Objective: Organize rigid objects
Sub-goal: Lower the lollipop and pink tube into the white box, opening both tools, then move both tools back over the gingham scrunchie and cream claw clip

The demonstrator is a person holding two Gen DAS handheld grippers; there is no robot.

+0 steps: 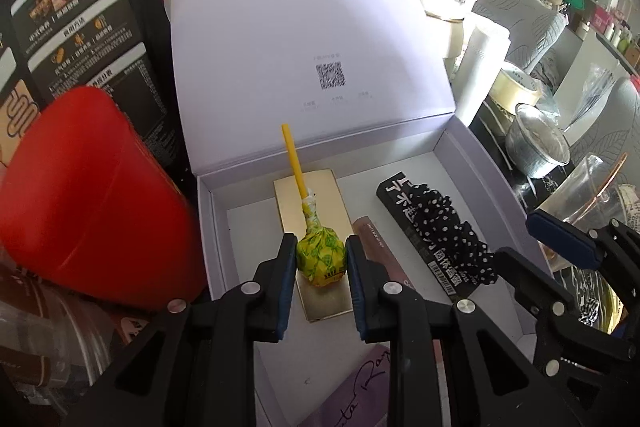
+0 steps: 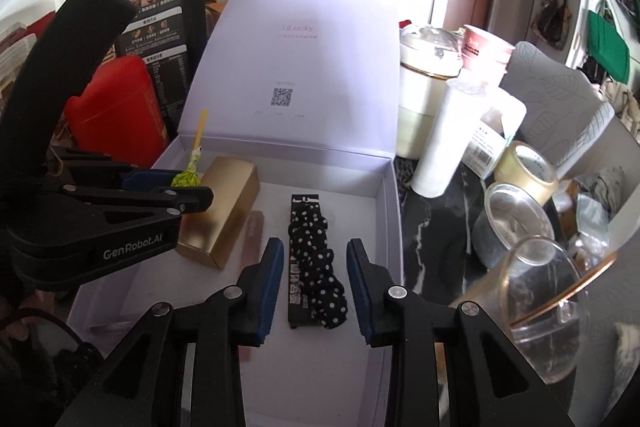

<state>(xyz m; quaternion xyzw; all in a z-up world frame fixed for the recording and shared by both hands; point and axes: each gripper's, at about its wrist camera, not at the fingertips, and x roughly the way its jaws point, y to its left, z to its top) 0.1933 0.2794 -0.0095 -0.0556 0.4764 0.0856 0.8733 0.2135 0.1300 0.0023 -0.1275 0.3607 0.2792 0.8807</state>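
Observation:
A lollipop (image 1: 320, 259) with a yellow-green wrapper and a yellow stick sits between the pads of my left gripper (image 1: 318, 255), which is shut on its head. It hangs just over a gold box (image 1: 288, 203) inside the open white gift box (image 1: 480, 171). To the right lie a pinkish-brown tube (image 1: 372, 239) and a long black packet (image 1: 400, 199) with a black polka-dot scrunchie (image 1: 452, 227) on it. In the right wrist view my right gripper (image 2: 315, 245) stands open above the scrunchie (image 2: 320, 267), its pads clear of it. The left gripper (image 2: 192, 193) holds the lollipop (image 2: 186, 179) beside the gold box (image 2: 224, 211).
The box lid (image 1: 300, 47) stands upright at the back. A red canister (image 1: 92, 195) and a black carton (image 1: 72, 27) crowd the left side. Right of the box stand a white tumbler (image 2: 444, 139), a tape roll (image 2: 524, 171), a metal tin (image 2: 512, 223) and a glass jug (image 2: 540, 307).

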